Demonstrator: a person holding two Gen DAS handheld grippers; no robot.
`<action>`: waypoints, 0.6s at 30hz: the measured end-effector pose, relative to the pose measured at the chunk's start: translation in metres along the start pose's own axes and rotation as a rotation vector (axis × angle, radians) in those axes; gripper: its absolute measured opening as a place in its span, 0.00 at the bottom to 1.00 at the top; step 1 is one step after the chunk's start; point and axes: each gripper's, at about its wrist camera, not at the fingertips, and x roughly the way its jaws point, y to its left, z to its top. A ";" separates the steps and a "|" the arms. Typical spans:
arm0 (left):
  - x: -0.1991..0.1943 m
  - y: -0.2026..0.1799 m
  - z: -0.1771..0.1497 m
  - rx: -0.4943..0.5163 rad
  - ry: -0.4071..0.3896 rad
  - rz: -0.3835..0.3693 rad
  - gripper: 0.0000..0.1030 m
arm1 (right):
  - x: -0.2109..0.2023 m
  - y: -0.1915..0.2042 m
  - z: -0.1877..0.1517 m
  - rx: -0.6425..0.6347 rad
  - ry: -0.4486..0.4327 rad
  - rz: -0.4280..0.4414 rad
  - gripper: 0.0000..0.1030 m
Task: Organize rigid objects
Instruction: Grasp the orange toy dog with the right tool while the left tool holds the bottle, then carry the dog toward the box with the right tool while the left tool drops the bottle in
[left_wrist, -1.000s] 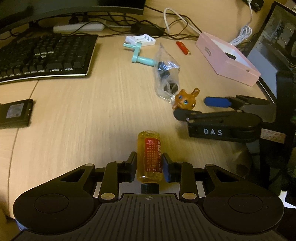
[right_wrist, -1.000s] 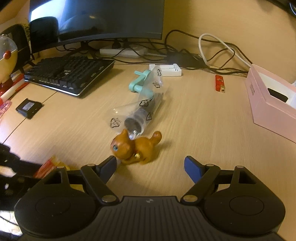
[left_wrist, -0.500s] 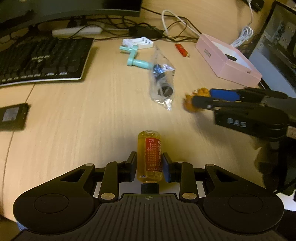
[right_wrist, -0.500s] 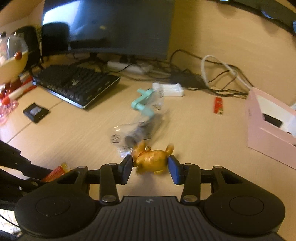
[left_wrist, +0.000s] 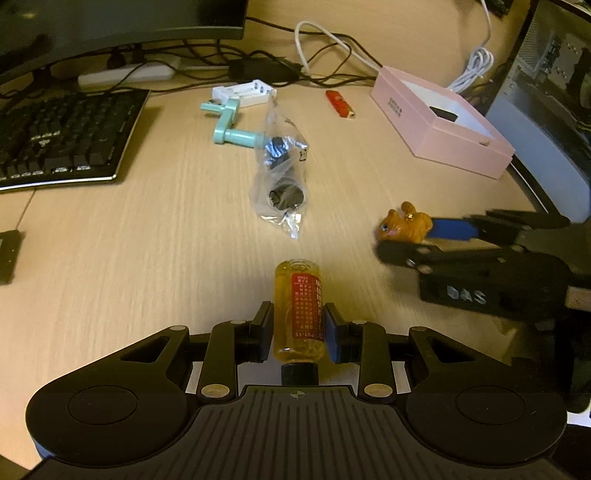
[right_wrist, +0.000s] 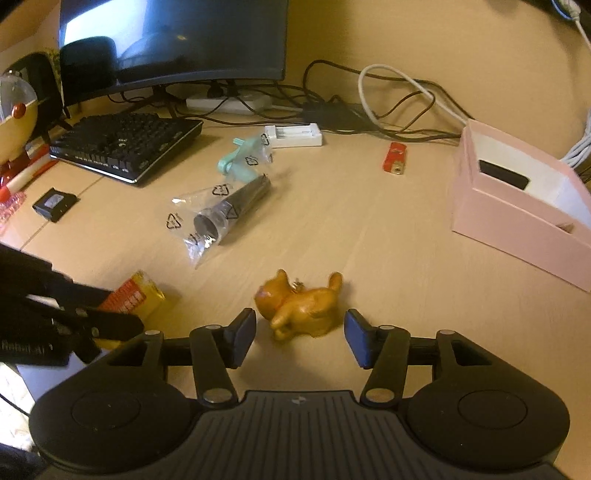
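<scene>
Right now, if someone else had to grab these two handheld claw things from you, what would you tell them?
Left gripper: jaws shut on the yellow bottle, held over the desk.
Right gripper: jaws open around the orange cat figurine, not touching it.
Pink box stands open at far right.
Done: nothing visibly sorted.
Left: place bottle and figurine; bagged black part, teal crank, red stick untouched.
</scene>
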 end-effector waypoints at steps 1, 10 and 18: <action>0.000 0.000 0.000 0.004 -0.002 -0.002 0.32 | 0.003 0.002 0.001 0.003 -0.002 -0.007 0.52; 0.001 -0.015 0.002 0.092 0.010 0.013 0.31 | -0.020 -0.006 0.018 0.005 -0.001 -0.060 0.51; 0.031 -0.068 0.054 0.129 0.045 -0.203 0.31 | -0.076 -0.067 0.005 0.102 -0.047 -0.183 0.51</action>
